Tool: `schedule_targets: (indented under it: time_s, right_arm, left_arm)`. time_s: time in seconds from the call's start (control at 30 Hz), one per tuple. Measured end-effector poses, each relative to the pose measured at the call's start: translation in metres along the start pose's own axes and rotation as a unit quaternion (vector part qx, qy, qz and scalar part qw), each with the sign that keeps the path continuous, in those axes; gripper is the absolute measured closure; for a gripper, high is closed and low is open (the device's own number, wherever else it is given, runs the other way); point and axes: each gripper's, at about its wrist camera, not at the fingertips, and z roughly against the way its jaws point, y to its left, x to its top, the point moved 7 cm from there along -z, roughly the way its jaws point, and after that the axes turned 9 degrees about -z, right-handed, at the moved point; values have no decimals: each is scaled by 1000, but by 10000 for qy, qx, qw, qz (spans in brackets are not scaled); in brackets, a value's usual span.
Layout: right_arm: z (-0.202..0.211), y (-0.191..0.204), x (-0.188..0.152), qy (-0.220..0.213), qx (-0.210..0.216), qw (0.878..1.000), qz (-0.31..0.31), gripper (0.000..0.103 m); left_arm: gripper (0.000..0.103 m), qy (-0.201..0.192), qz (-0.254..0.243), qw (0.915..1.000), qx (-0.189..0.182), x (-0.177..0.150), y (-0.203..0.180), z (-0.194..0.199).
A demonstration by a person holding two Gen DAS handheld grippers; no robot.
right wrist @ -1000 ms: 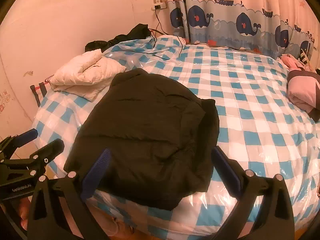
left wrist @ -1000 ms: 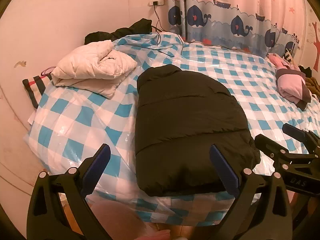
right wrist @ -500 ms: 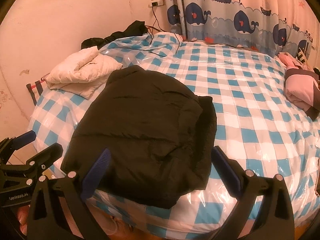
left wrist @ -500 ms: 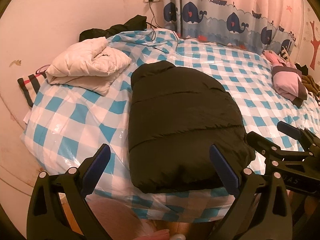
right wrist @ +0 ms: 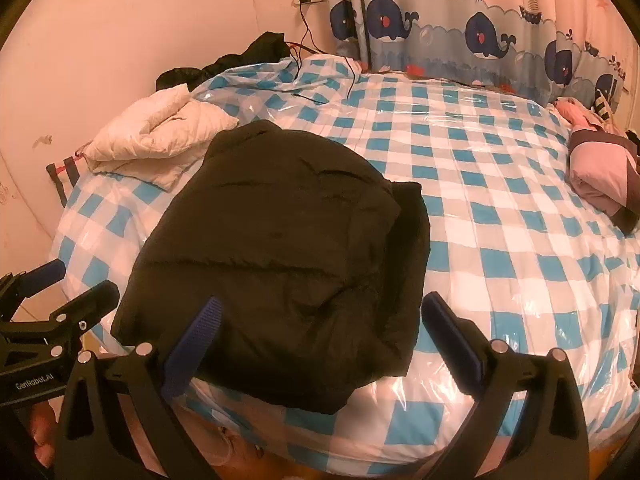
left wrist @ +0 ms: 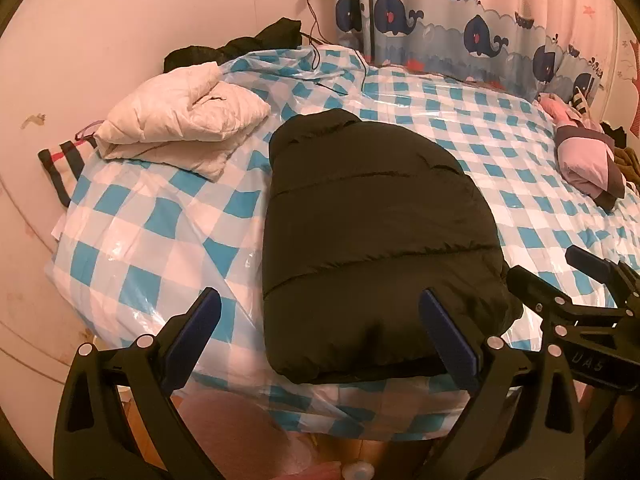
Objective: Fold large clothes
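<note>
A black puffer jacket lies folded lengthwise on the blue-and-white checked bed cover, its near end at the bed's front edge; it also shows in the right wrist view. My left gripper is open and empty, held just short of the jacket's near end. My right gripper is open and empty, held over the jacket's near right corner. Each gripper shows at the edge of the other's view: the right gripper and the left gripper.
A folded cream jacket lies at the bed's far left, over a striped pillow. Black clothes sit by the wall with a charger cable. A folded pink garment lies at the right. A whale curtain hangs behind.
Both grippers have drawn back and risen slightly, so the bed looks a little farther away. Both stay open; the jacket has not moved.
</note>
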Motion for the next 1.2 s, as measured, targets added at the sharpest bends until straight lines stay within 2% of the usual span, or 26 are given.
schedule_targets:
  time_s: [0.97,1.2]
  right_arm:
    - [-10,-12,-5,283,-186,9993,132,7]
    - [-13,-16,-9,583,-328,9976,192,7]
  left_arm:
    - [8,214,-14,9998,-35,-7,-5,-15]
    - [8,405,-75,9991,-107,-4,-7,-25]
